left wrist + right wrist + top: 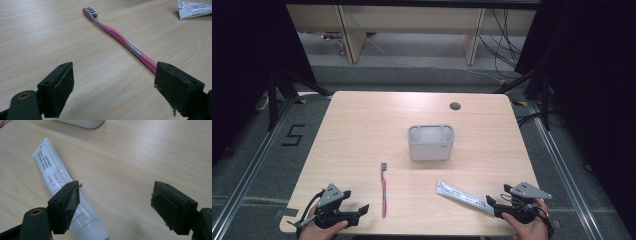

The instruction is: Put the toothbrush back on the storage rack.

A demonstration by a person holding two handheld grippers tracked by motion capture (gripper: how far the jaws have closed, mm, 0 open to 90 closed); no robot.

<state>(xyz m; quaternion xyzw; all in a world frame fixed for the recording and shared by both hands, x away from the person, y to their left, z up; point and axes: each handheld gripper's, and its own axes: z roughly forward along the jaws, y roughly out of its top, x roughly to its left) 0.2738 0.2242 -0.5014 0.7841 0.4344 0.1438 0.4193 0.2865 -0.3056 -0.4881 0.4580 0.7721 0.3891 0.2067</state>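
Both grippers sit at the near edge of the worktop (362, 115), fingers wide, holding nothing. Left gripper (354, 214) points at the toothbrush (383, 192); in the left gripper view the handle (140, 53) runs up from behind the right finger (175, 87), bristles far ahead, so the brush lies off-centre, not between the fingers. Right gripper (492, 204) is at the cap end of the toothpaste (462, 196); in the right gripper view the tube (60, 187) passes under the left finger (66, 203), again off to one side. Holder (431, 142) stands well ahead of both, upright and open-topped. Step looks like reach-to-grasp. Judgement: shift each gripper sideways to centre its item between the fingers, lower until tips nearly touch the worktop, close across the narrow width, mid-handle for the brush.
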